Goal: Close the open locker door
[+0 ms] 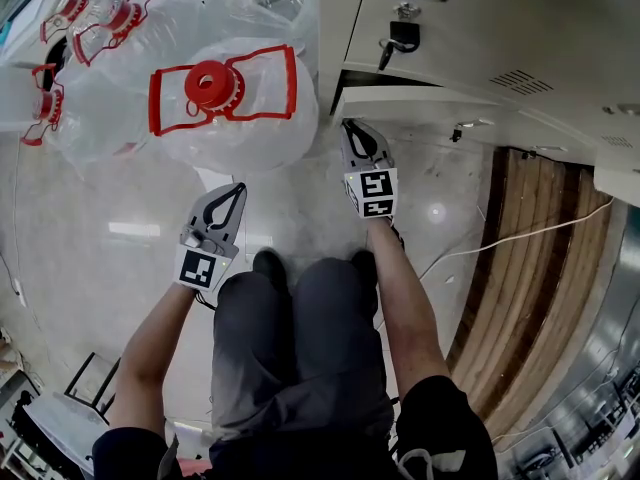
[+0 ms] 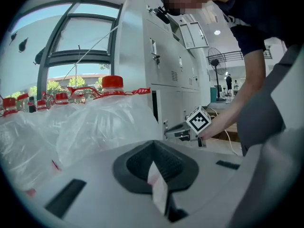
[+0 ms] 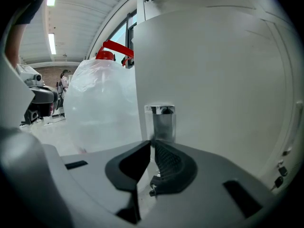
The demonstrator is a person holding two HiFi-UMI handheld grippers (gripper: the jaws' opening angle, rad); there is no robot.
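The open locker door is a plain white panel that fills the right of the right gripper view, with a chrome latch at its edge. In the head view the door stands out from the white lockers, a dark gap behind it. My right gripper is shut and empty. Its tips sit right at the door's edge, just below the latch. My left gripper is shut too and hangs over the floor, away from the door; its view shows its tip and the right gripper at the locker.
Big clear water bottles with red caps and handles, wrapped in plastic, stand on the floor left of the door. A padlock with a key hangs on a locker above. A white cable runs over the floor to a wooden strip.
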